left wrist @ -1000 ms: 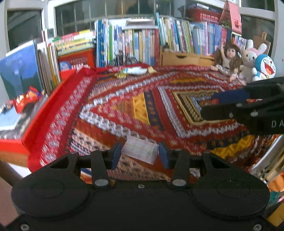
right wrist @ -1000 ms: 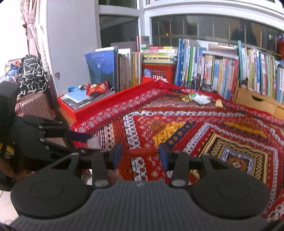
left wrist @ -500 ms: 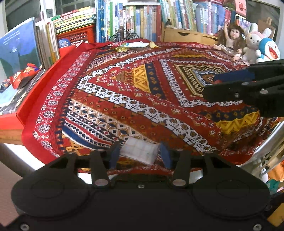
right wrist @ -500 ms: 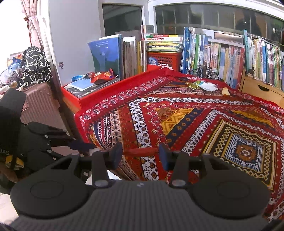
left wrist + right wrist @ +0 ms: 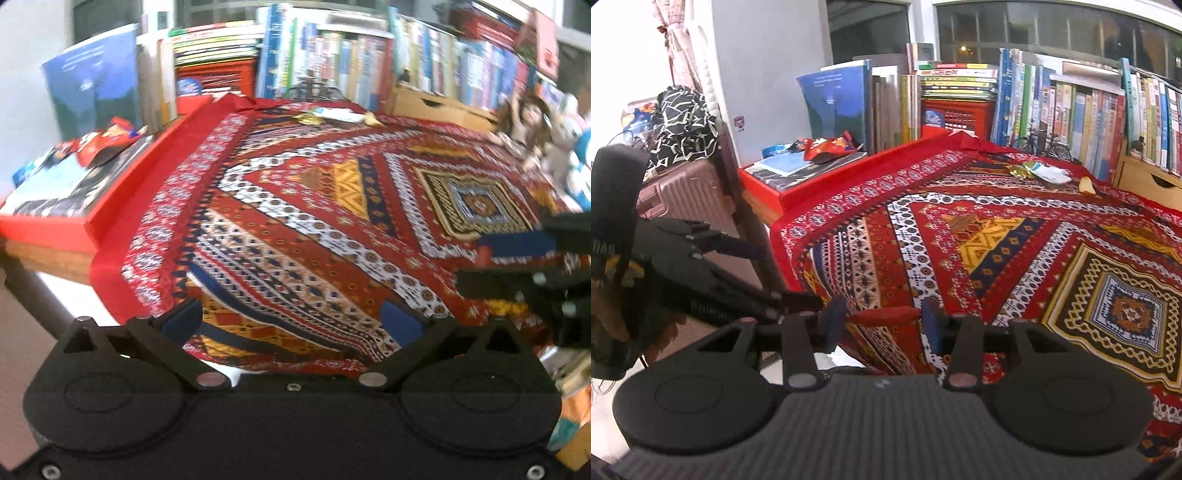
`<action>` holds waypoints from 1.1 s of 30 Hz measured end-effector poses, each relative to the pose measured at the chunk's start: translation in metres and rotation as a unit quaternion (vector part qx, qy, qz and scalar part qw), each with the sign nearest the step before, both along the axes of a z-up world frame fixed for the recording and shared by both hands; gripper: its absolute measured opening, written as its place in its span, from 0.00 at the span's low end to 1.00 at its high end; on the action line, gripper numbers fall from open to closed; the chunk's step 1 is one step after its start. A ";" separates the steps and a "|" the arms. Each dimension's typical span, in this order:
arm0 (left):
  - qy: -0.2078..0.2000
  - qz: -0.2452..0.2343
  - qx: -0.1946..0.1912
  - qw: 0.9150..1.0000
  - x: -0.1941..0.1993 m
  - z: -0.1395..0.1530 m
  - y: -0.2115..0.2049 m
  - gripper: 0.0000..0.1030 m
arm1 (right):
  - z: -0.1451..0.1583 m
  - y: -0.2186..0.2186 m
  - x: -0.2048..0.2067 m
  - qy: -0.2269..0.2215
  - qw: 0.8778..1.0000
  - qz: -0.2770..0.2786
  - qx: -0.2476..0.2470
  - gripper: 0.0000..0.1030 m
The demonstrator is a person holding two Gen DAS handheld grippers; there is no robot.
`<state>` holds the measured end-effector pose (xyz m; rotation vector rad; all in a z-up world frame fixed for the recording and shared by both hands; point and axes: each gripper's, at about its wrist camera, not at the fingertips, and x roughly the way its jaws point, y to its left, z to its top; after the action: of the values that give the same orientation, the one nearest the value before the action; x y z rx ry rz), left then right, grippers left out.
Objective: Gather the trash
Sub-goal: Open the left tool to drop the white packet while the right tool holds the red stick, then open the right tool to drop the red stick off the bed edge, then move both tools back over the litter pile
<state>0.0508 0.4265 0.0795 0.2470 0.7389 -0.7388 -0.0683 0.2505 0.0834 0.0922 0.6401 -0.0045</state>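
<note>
A: Left gripper (image 5: 291,325): jaws opening, spread wide, nothing between the pads. Only the cloth (image 5: 332,221) shows behind the gap. View is blurred.

B: Right gripper (image 5: 882,319): jaws partly closed, pads pressing on a thin red wrapper (image 5: 884,316) that spans pad to pad. It sits over the cloth's near edge.

A: Confirmed from the left view: a bit of red shows at the right gripper's blue pad, at the right edge of the picture. Too blurred to say more.

B: Other trash: scraps (image 5: 1039,170) at the far end of the cloth, close to the books (image 5: 1071,110). Green and gold wrapper, white crumpled piece, and a small yellowish bit just to the right of them.

A: Same cluster visible in the left view, far edge, in front of the toy bicycle (image 5: 1043,146).

B: Red snack bag (image 5: 827,146) lies on magazines on the red box (image 5: 798,192), left of the cloth. Apart from both grippers.

A: Left gripper seen from the right camera: at the left edge, beyond the table corner, over the floor.

B: Suitcase (image 5: 683,192) behind it, patterned black-and-white fabric on top.
</note>
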 end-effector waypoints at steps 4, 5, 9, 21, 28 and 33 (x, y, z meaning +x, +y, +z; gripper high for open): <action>0.012 0.032 -0.015 0.999 0.014 0.004 0.012 1.00 | -0.001 0.004 0.005 0.000 1.000 0.009 0.004 0.48; 0.019 0.037 -0.021 0.999 0.017 0.005 0.015 1.00 | 0.000 0.006 0.007 0.000 1.000 0.013 0.000 0.49; 0.038 0.049 -0.035 0.997 0.024 0.008 0.024 1.00 | 0.000 0.013 0.014 0.003 0.999 0.031 -0.009 0.52; -0.014 0.062 -0.028 0.998 0.016 0.011 0.028 1.00 | -0.004 0.022 0.030 0.027 0.998 0.053 -0.036 1.00; -0.001 0.068 -0.050 0.996 0.018 0.015 0.026 1.00 | -0.004 0.005 0.026 0.022 0.999 0.026 -0.024 1.00; 0.008 0.057 -0.055 0.997 0.018 0.019 0.015 1.00 | 0.000 -0.007 0.024 0.014 1.000 0.011 -0.018 1.00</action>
<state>0.0689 0.4414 0.0984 0.0988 0.7191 -0.6712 -0.0440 0.2435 0.0836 0.0515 0.6678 0.0037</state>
